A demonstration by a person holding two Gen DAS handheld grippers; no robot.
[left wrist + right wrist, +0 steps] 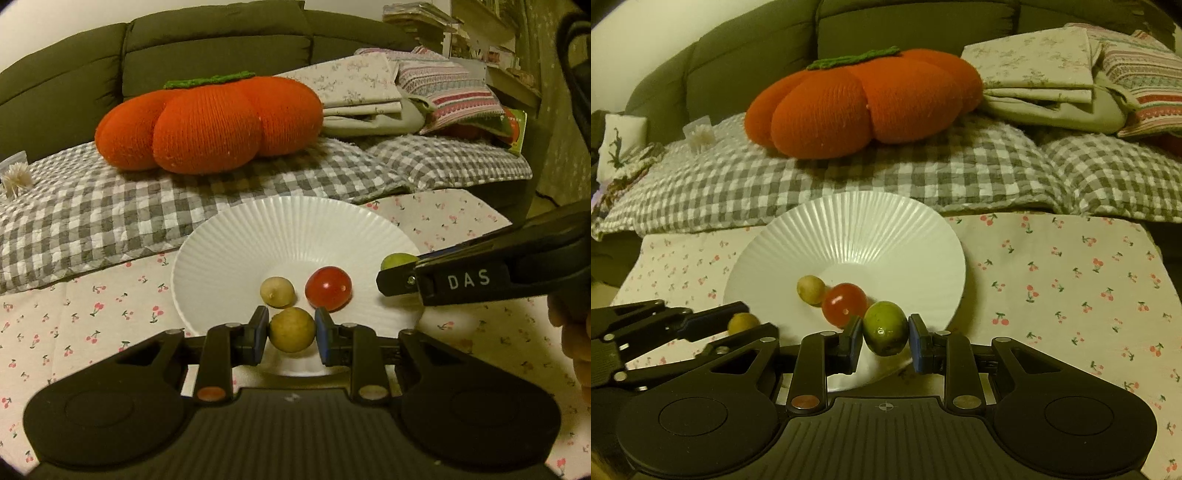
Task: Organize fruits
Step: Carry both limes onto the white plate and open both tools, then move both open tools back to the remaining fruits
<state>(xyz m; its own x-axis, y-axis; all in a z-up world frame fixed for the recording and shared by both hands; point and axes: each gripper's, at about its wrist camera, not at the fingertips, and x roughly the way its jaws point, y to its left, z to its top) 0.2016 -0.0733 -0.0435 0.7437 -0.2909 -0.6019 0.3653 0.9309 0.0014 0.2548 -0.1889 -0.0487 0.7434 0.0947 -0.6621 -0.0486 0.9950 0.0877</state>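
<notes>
Left gripper clenched on a tan fruit over the near rim of the white plate, right gripper grasping a green fruit over its right near edge, both just short of the red tomato.

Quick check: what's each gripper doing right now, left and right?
Left gripper: closed on a yellow-brown fruit.
Right gripper: closed on a green fruit.
</notes>
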